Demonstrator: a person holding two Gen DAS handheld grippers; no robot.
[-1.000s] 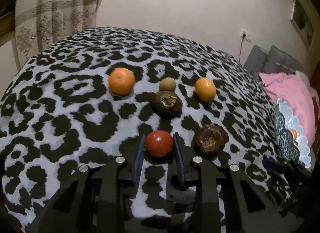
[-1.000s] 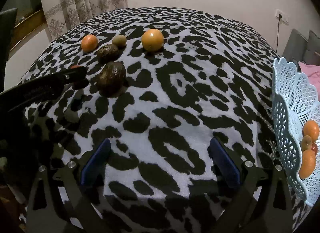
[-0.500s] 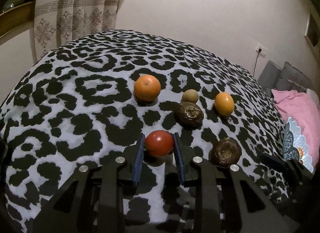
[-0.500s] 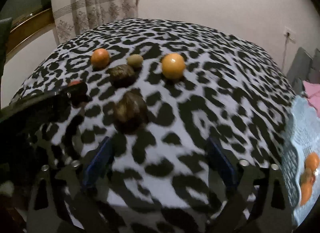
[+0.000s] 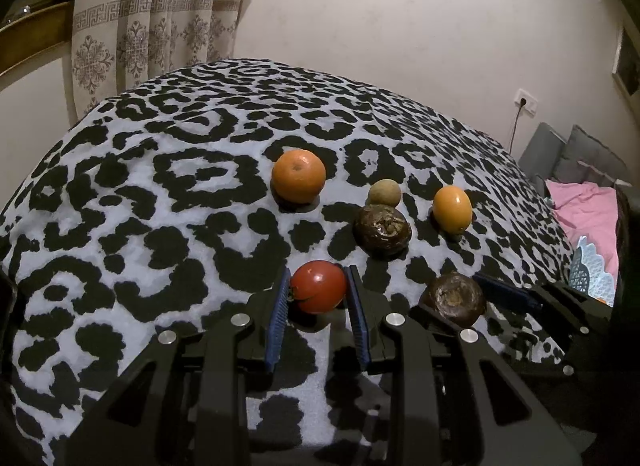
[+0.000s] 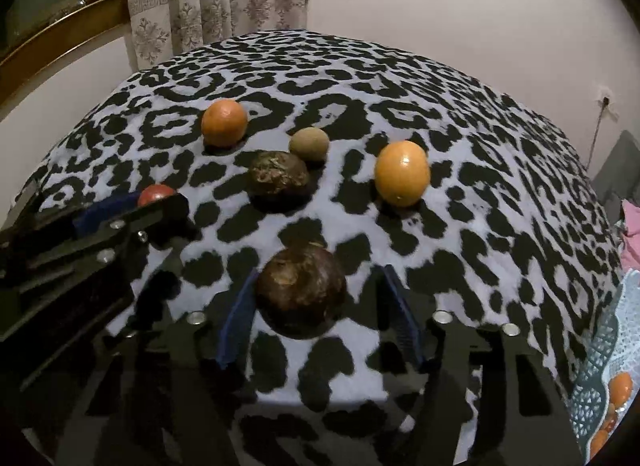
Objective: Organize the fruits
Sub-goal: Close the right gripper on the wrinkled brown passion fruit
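Now mid-pickup on the leopard-print cover [image 5: 160, 193]: left gripper [image 5: 318, 294] clamped on the red tomato [image 5: 319, 292], right gripper [image 6: 316, 314] closing around the near dark brown fruit [image 6: 301, 290], right pad not yet touching; next, probably squeeze, lift, carry to the lace basket [image 6: 600, 350]

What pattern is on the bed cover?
Black-and-white leopard-print bed cover, clearest in the right wrist view.
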